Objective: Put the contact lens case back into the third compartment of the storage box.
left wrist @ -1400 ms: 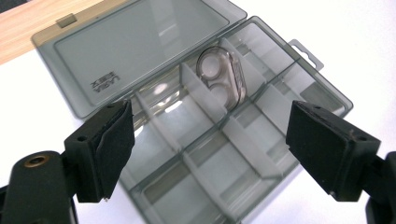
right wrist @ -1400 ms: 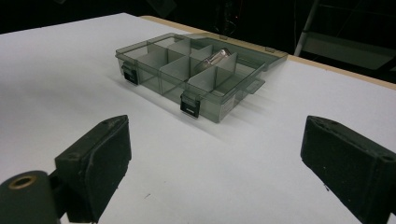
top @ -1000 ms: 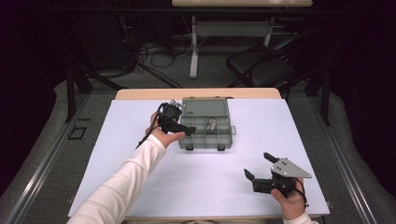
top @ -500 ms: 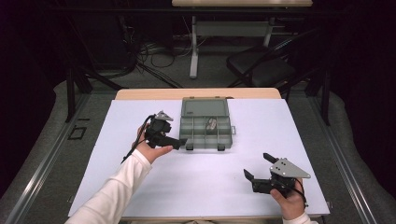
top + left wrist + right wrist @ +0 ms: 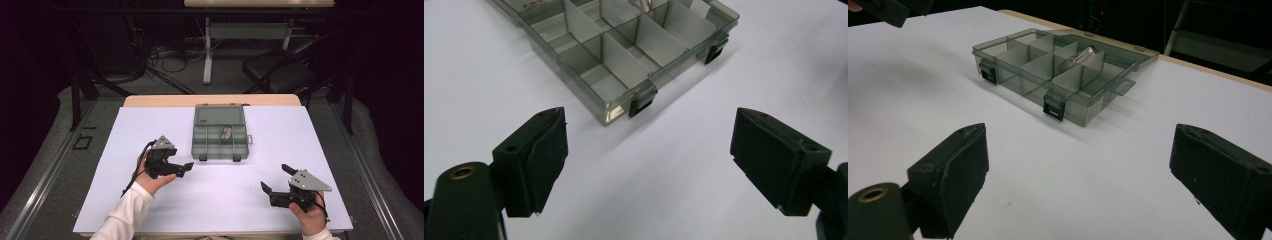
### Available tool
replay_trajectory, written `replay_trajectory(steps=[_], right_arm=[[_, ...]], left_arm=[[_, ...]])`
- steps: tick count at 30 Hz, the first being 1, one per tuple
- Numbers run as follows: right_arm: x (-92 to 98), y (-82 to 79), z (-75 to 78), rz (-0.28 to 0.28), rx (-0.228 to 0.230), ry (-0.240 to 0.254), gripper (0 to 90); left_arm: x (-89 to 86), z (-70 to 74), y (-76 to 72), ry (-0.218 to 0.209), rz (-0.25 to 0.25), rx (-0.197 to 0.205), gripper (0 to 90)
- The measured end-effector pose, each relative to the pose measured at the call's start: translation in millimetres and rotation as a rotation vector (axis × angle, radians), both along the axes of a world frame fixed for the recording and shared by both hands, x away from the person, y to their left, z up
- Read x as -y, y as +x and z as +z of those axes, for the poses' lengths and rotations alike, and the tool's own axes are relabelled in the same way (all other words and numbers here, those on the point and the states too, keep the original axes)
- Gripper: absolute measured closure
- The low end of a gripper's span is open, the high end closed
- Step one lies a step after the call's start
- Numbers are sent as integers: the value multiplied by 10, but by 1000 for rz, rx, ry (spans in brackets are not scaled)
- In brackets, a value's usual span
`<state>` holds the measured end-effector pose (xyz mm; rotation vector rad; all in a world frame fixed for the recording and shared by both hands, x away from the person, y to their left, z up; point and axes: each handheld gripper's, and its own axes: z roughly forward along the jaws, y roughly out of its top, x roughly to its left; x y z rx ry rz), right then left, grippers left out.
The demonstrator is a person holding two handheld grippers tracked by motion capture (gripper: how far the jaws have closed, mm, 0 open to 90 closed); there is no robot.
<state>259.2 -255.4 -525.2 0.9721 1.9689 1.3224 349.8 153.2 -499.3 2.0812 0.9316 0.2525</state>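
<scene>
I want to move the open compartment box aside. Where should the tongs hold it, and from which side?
Probably the front wall of the compartment box, between its two black latches, approached from the person's side by the left tongs. The lid lies open behind, blocking the rear.

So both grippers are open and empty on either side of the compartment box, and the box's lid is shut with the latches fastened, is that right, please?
Not quite. The compartment box is open, not shut: the high view shows its lid folded back flat behind the tray, and the latches hang loose. The left gripper and right gripper are indeed open and empty.
</scene>
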Motion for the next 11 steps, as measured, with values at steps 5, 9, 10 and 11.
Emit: replay_trajectory(steps=[5, 9, 10, 11], right_arm=[[-2, 2, -3, -1, 3, -1, 85], [-5, 5, -5, 1, 0, -3, 85], [-5, 6, -5, 1, 1, -3, 85], [-4, 7, -6, 2, 0, -3, 85]], left_arm=[[-110, -80, -92, -11, 17, 3, 158], [-185, -107, -147, -27, 30, 7, 158], [-197, -110, -161, -29, 31, 7, 158], [-211, -112, -173, -28, 34, 11, 158]])
